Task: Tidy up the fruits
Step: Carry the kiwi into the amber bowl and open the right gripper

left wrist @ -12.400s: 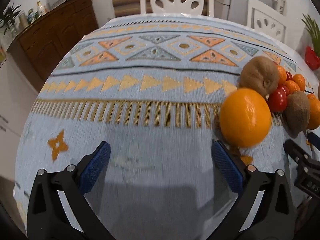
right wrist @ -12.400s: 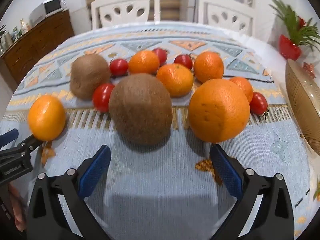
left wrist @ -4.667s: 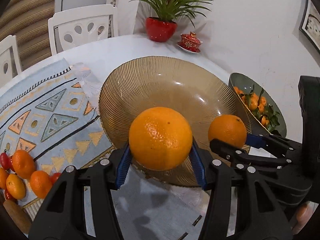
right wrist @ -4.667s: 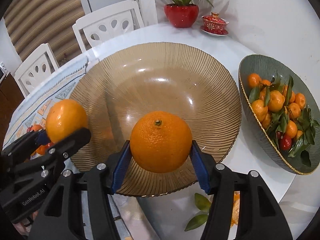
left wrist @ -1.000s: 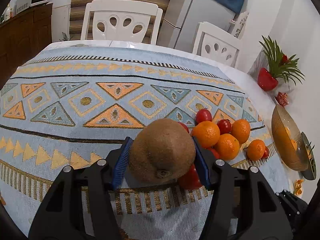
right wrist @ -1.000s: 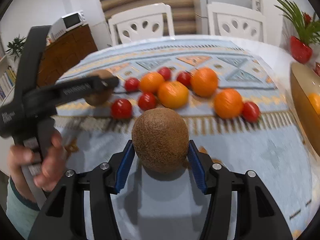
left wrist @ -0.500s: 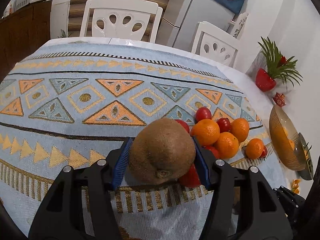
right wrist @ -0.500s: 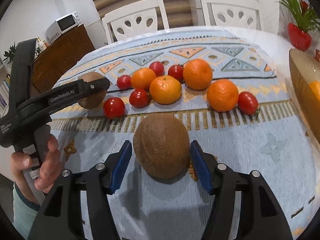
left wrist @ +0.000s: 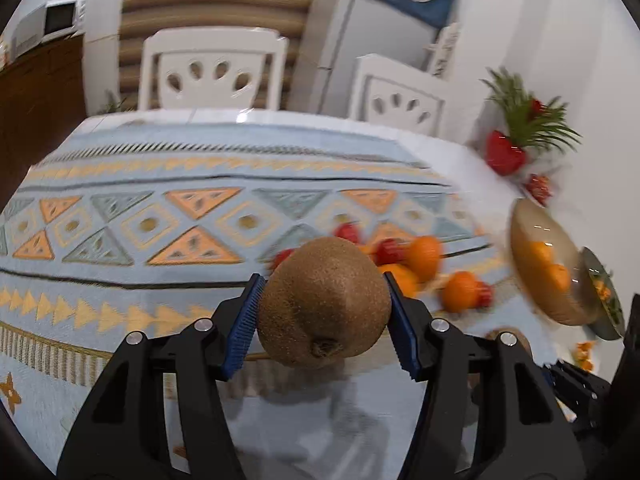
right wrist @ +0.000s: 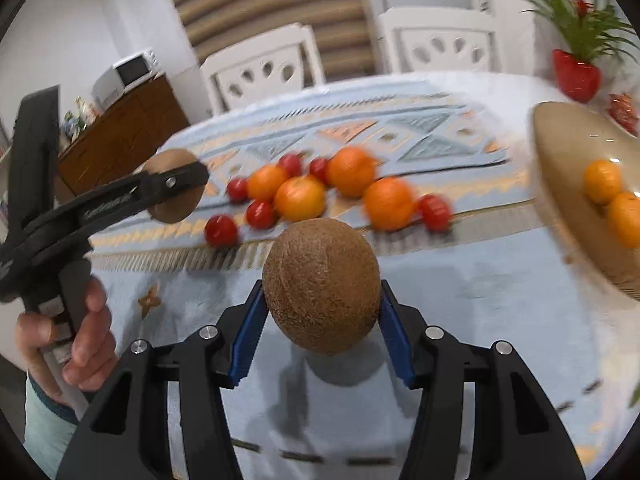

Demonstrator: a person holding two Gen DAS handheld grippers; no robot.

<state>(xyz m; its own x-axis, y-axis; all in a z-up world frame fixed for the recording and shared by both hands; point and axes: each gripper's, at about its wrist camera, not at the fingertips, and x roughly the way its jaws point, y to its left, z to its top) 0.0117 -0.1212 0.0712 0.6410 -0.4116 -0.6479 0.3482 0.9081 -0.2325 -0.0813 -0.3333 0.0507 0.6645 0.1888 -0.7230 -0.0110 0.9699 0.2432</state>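
Observation:
My left gripper is shut on a brown kiwi, held above the patterned cloth. My right gripper is shut on a second brown kiwi, also off the table. In the right wrist view the left gripper shows at the left with its kiwi, gripped by a hand. Several oranges and small red tomatoes lie on the cloth beyond. A ribbed amber bowl at the right holds two oranges.
White chairs stand at the table's far side. A red pot with a green plant sits at the back right. A darker bowl of small fruit with leaves lies beyond the amber bowl. A wooden sideboard stands left.
Both grippers have risen with their kiwis and swung toward the right; the amber bowl has come closer in both views. The background is motion-blurred.

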